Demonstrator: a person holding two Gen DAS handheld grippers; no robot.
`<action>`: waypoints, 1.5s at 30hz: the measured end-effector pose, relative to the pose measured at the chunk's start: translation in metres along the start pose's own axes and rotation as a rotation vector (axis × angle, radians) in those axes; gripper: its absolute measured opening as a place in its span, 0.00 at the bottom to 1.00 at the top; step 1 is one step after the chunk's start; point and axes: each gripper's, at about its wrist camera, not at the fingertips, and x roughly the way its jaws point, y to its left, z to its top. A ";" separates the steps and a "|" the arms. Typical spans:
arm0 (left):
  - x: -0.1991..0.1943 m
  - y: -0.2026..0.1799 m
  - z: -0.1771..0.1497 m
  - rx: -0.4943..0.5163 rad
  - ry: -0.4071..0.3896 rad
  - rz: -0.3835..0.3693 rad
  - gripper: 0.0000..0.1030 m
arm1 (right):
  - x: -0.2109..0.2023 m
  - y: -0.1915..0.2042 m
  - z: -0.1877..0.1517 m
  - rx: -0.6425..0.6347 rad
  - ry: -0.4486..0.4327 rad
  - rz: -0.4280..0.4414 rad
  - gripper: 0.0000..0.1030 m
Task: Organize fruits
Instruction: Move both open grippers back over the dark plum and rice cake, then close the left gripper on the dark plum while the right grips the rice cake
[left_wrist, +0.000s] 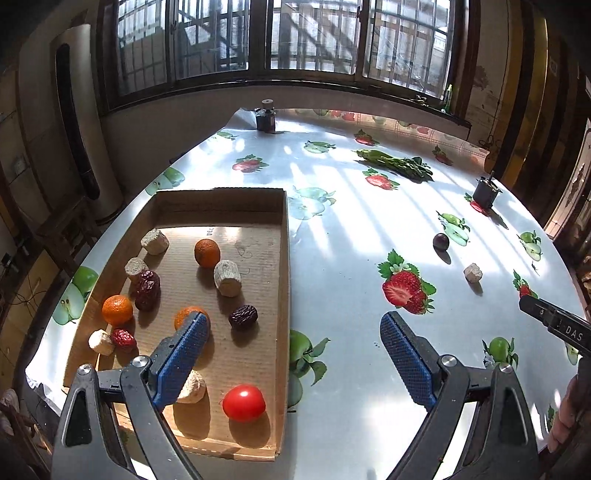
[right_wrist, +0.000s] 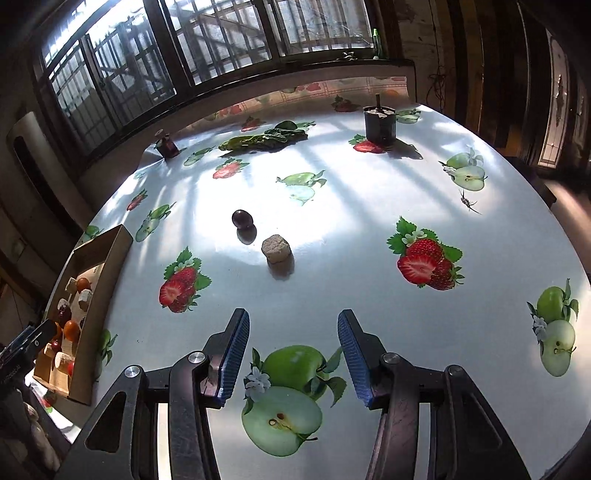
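A shallow cardboard box (left_wrist: 282, 258) lies on the table's left and holds oranges (left_wrist: 207, 252), dark red dates (left_wrist: 243, 316), pale chunks (left_wrist: 228, 278) and a red tomato (left_wrist: 243, 402). My left gripper (left_wrist: 295, 332) is open and empty, its left finger over the box, its right finger over the table. A dark plum (right_wrist: 242, 219) and a pale chunk (right_wrist: 275, 248) lie on the table ahead of my right gripper (right_wrist: 293, 332), which is open and empty. Both also show in the left wrist view, the plum (left_wrist: 441, 241) and the chunk (left_wrist: 473, 273). The box shows at the right wrist view's left edge (right_wrist: 107, 280).
Leafy greens (right_wrist: 264, 139) lie at the table's far side. A dark cup (right_wrist: 379, 123) stands far right, a small dark bottle (right_wrist: 168, 147) far left. The tablecloth (right_wrist: 369, 229) is glossy with printed fruit. The right gripper's body (left_wrist: 554, 325) enters the left wrist view at right.
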 end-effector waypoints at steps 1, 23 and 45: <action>0.004 -0.005 0.006 0.000 0.010 -0.025 0.91 | 0.007 0.004 0.006 -0.024 0.001 -0.010 0.52; 0.188 -0.156 0.086 0.093 0.280 -0.349 0.63 | 0.100 0.025 0.029 -0.111 0.007 0.008 0.52; 0.124 -0.102 0.070 0.101 0.177 -0.278 0.21 | 0.086 0.029 0.026 -0.118 -0.052 -0.004 0.28</action>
